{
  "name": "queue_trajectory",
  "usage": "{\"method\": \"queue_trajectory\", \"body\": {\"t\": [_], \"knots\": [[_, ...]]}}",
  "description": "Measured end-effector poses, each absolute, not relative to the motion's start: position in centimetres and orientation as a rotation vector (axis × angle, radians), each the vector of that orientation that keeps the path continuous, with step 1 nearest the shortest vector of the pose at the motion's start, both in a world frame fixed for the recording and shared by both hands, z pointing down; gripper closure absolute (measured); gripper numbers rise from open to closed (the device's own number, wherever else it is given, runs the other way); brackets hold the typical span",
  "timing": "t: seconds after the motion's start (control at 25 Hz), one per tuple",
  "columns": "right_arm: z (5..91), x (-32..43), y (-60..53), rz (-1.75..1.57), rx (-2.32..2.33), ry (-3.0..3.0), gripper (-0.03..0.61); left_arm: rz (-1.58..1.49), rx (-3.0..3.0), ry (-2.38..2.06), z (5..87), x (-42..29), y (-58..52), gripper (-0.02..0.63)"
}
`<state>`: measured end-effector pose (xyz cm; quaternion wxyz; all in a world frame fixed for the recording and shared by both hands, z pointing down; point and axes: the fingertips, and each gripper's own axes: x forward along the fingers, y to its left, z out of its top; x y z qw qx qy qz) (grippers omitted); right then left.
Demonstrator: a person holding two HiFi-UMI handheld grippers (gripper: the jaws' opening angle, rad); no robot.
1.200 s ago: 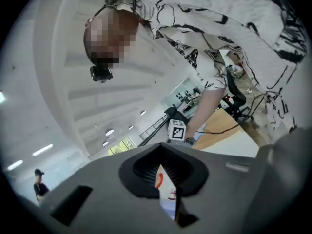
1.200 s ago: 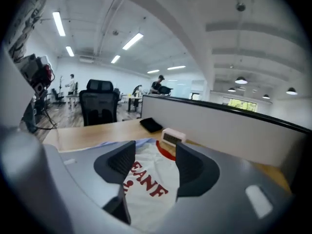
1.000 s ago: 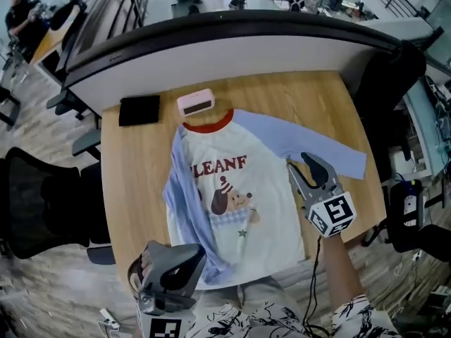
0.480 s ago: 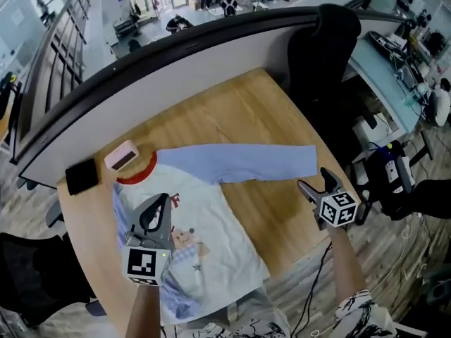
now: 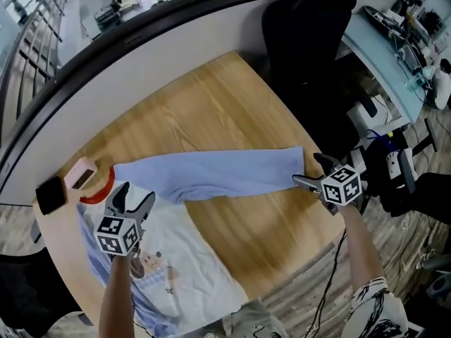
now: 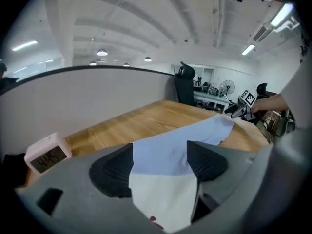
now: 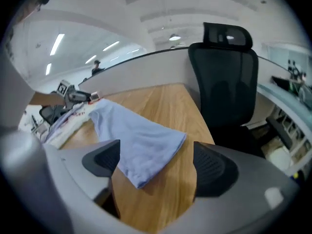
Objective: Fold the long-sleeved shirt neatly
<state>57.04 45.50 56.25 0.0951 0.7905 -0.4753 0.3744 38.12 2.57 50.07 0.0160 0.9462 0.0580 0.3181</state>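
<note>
- The left gripper (image 5: 135,197) hovers over the shoulder of the white-bodied, red-collared long-sleeved shirt (image 5: 184,263). The shirt lies flat on the round pale wooden table (image 5: 211,97). The jaws have just been opening and stand apart. In the left gripper view (image 6: 158,162) the seam where white body meets blue sleeve lies between them, unpressed.
- The outstretched sleeve (image 5: 225,174), pale blue cloth, runs straight out from that shoulder towards the table's right edge.
- The right gripper (image 5: 309,171) sits just beside the sleeve's cuff (image 5: 290,164). Its jaws have also just been opening and are wide apart. In the right gripper view (image 7: 153,167) the cuff (image 7: 141,150) lies on the wood between them, not pinched.
- The step in hand looks like the sleeve fold: the sleeve is laid out and neither end is gripped yet.
- The next move probably calls for the right jaws to close low on the cuff's edge and carry it back across the body. The left gripper would pin or pinch the shoulder as the hinge.
- Hidden: the left forearm covers much of the chest print and the other sleeve (image 5: 86,232), of which only a blue strip shows.
- The lower hem is partly cut off at the bottom of the head view.
</note>
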Motion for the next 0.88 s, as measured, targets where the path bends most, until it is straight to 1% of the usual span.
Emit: {"method": "queue_trajectory", "body": {"t": [0.08,0.2,0.36,0.4,0.44,0.52,0.64,0.76,0.8,0.84,0.88], "knots": [[57.1,57.7,45.2,1.063,2.234,-1.415,0.103,1.03,2.923,0.199,51.9,39.1,2.1,0.256],[57.8,58.2,44.1,1.051,2.211,-1.413,0.122,1.054,2.936,0.198,53.5,40.0,1.8,0.25],[58.3,58.5,43.9,1.048,2.267,-1.328,0.192,1.036,2.93,0.164,55.1,40.6,1.4,0.239],[58.5,58.4,44.0,1.059,2.274,-1.311,0.224,1.041,2.925,0.164,55.6,40.7,1.4,0.232],[58.7,58.2,44.2,1.074,2.279,-1.298,0.239,1.047,2.919,0.166,56.0,40.8,1.4,0.224],[59.0,58.3,44.4,1.099,2.297,-1.268,0.241,1.055,2.907,0.154,56.5,41.0,1.2,0.219],[59.3,58.8,44.4,1.107,2.327,-1.214,0.293,1.055,2.909,0.055,56.7,40.7,-0.5,0.213],[59.4,59.0,44.1,1.112,2.338,-1.182,0.314,1.086,2.884,0.008,57.2,39.8,-1.6,0.213],[59.3,59.0,44.0,1.11,2.339,-1.183,0.342,1.108,2.882,0.012,57.5,39.6,-1.6,0.213],[59.3,58.9,43.8,1.106,2.339,-1.19,0.385,1.132,2.884,0.021,58.0,39.4,-1.6,0.213],[59.2,58.8,43.6,1.103,2.337,-1.199,0.446,1.155,2.888,0.033,58.4,39.2,-1.5,0.213]]}}
